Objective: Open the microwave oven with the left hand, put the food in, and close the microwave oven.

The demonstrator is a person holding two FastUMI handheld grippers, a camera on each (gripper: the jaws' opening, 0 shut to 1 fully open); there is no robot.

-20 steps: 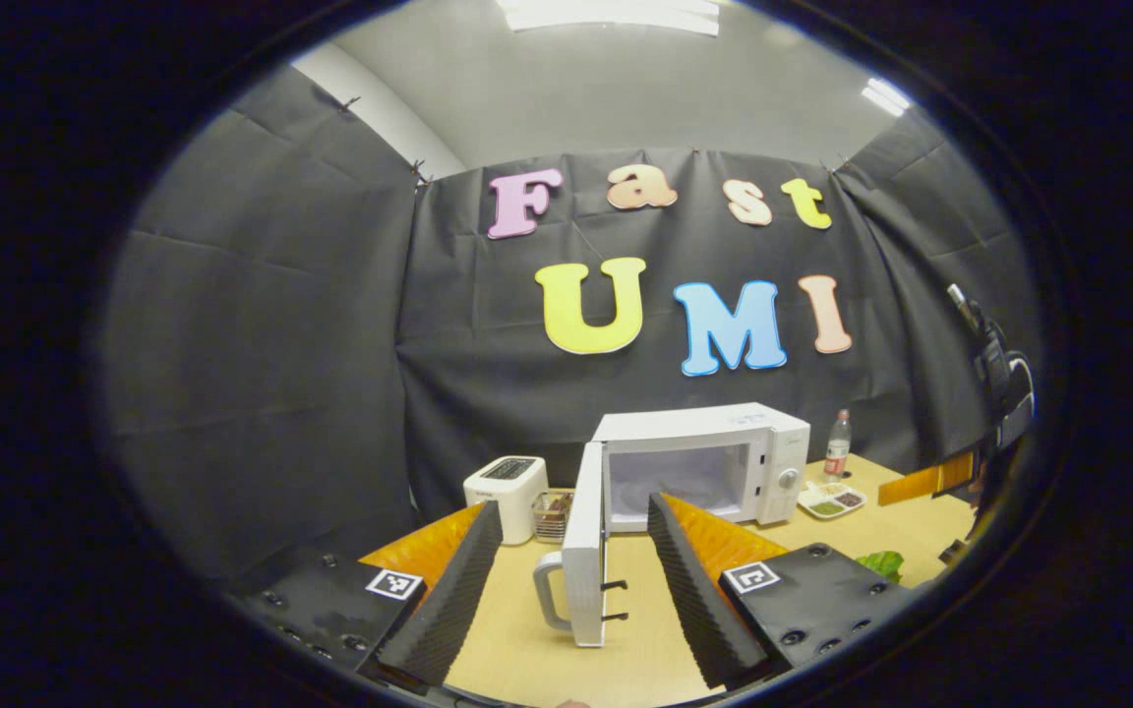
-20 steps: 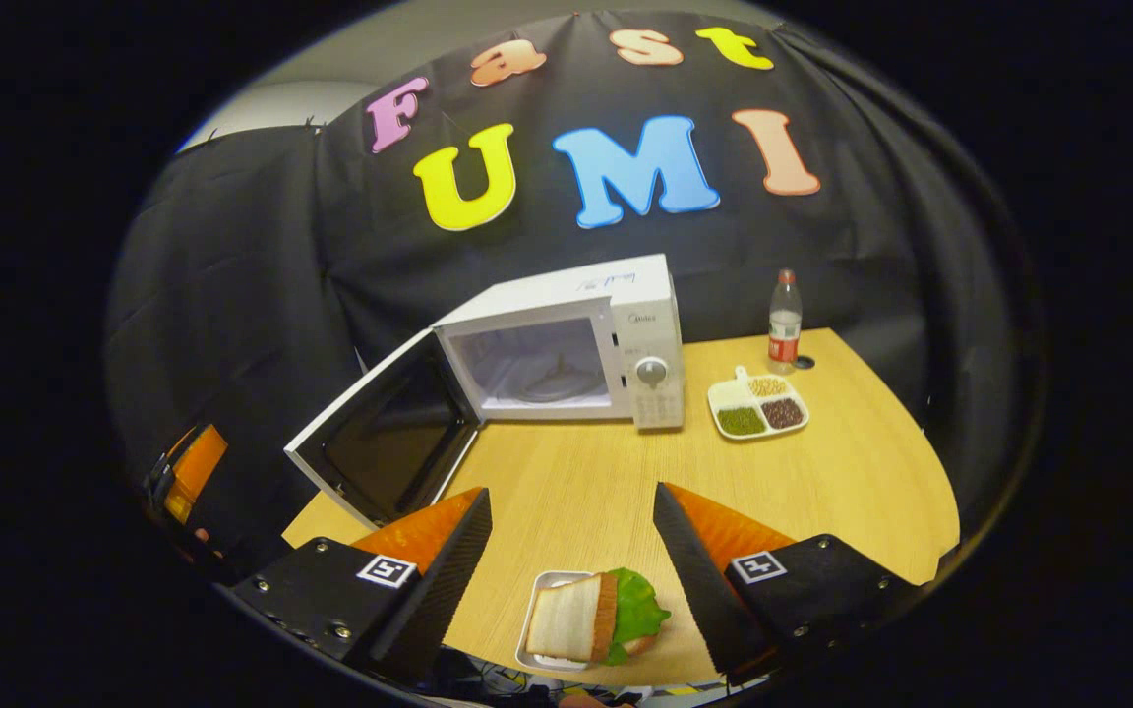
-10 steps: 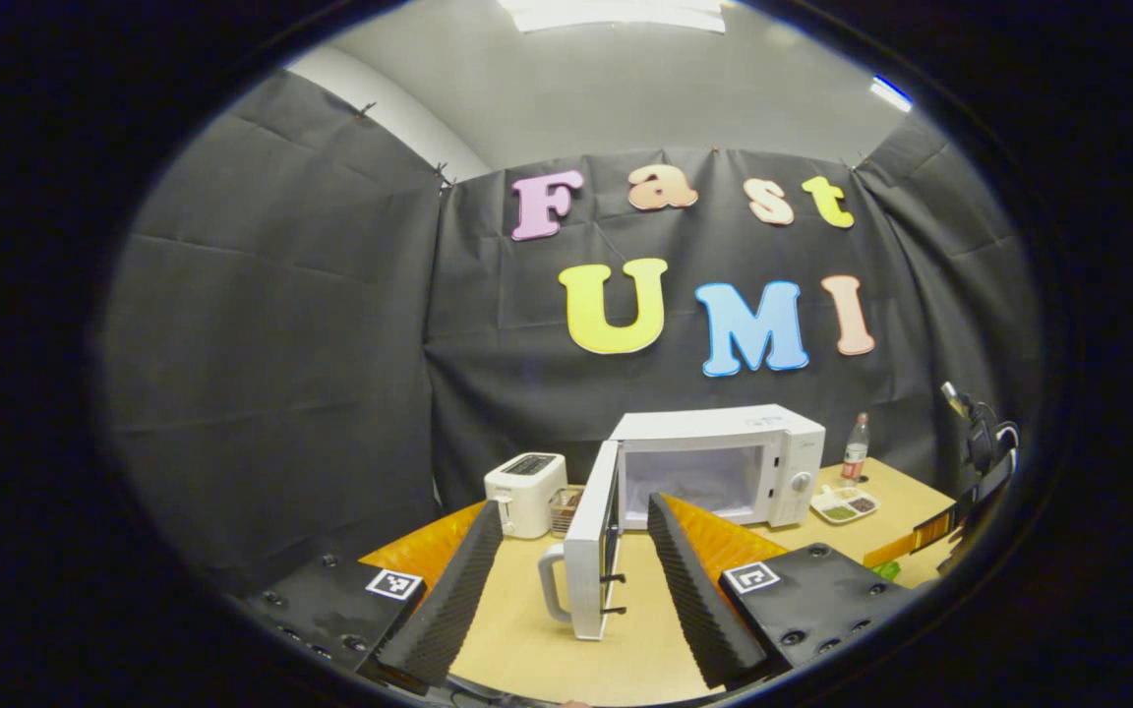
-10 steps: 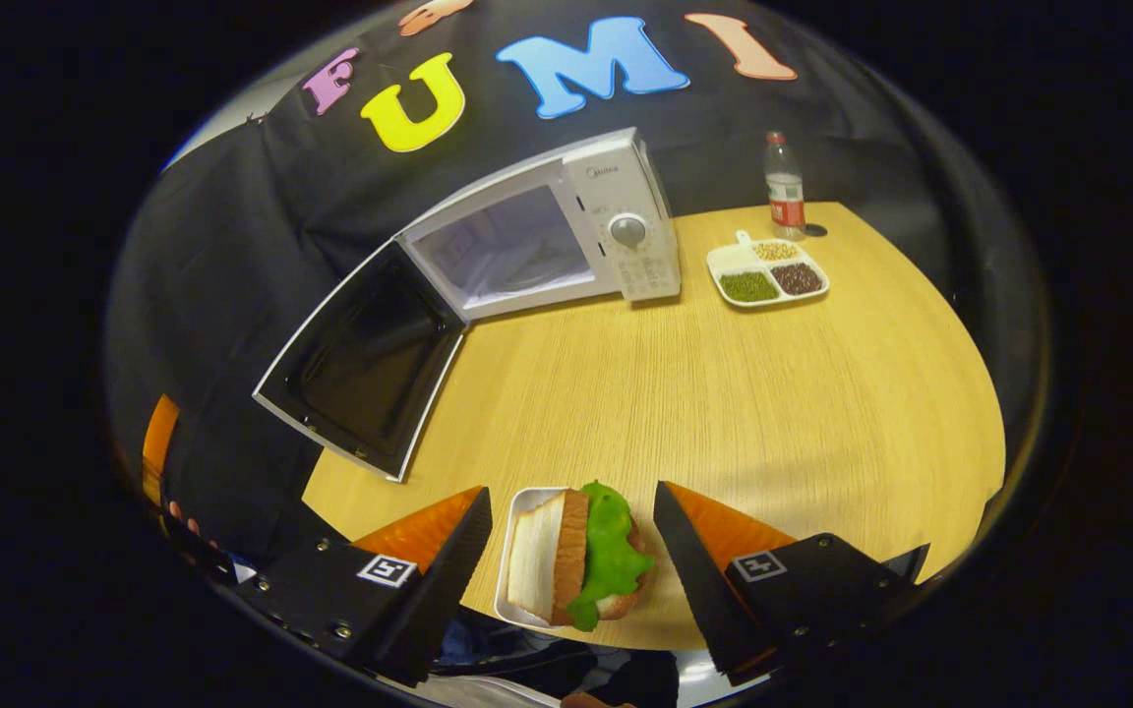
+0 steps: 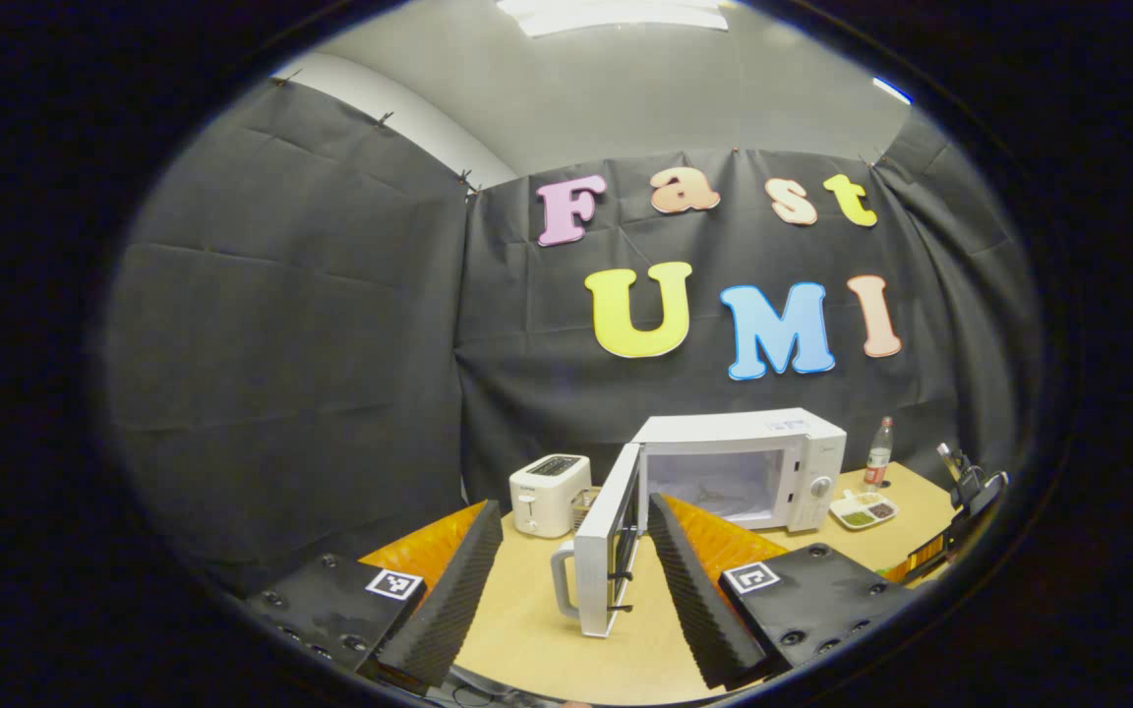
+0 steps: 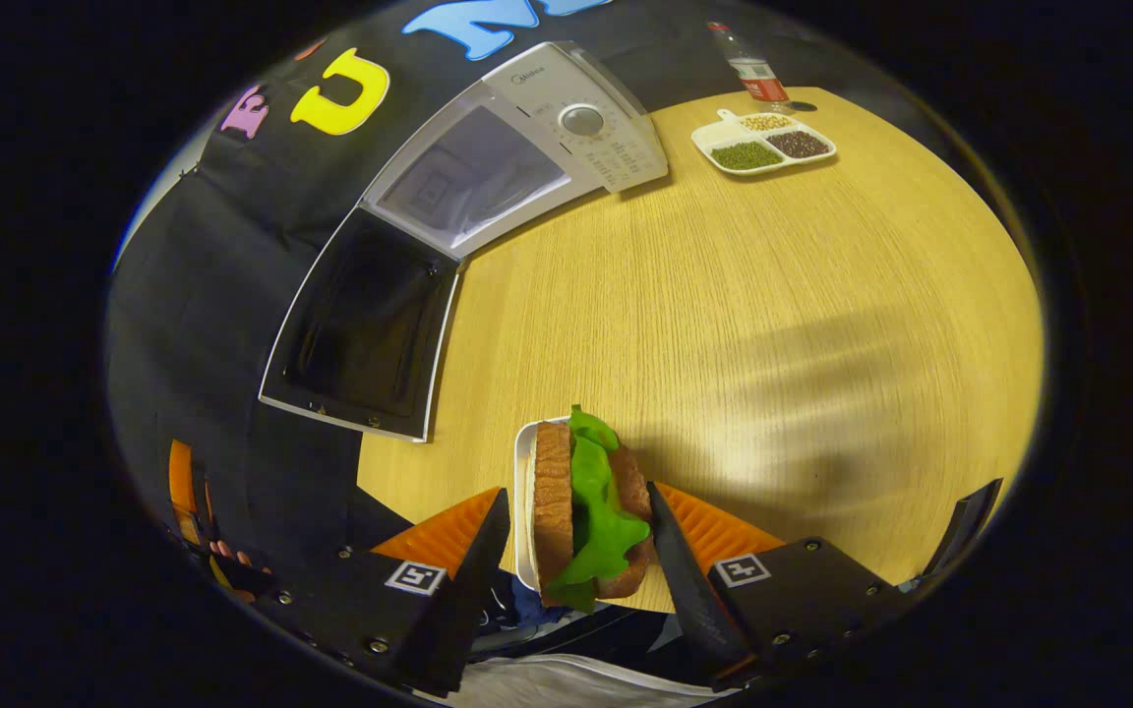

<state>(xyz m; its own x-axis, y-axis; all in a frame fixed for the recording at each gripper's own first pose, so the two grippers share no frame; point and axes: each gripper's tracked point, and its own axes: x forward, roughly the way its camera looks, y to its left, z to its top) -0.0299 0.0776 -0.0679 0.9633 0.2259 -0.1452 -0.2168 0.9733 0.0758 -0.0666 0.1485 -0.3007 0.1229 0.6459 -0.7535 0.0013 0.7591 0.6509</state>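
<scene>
In the right gripper view, low at centre, the right gripper (image 6: 574, 551) stands spread around a sandwich of toasted bread and green lettuce (image 6: 586, 511) on a small white rectangular tray (image 6: 521, 492) at the near edge of the round wooden table (image 6: 773, 295); whether its fingers touch the food I cannot tell. The white microwave oven (image 6: 527, 138) sits upper centre, its dark-windowed door (image 6: 360, 324) swung wide. In the left gripper view the left gripper (image 5: 571, 580) is spread and empty at the bottom, the door's edge seen between its fingers, a white toaster (image 5: 550, 480) centre-left
</scene>
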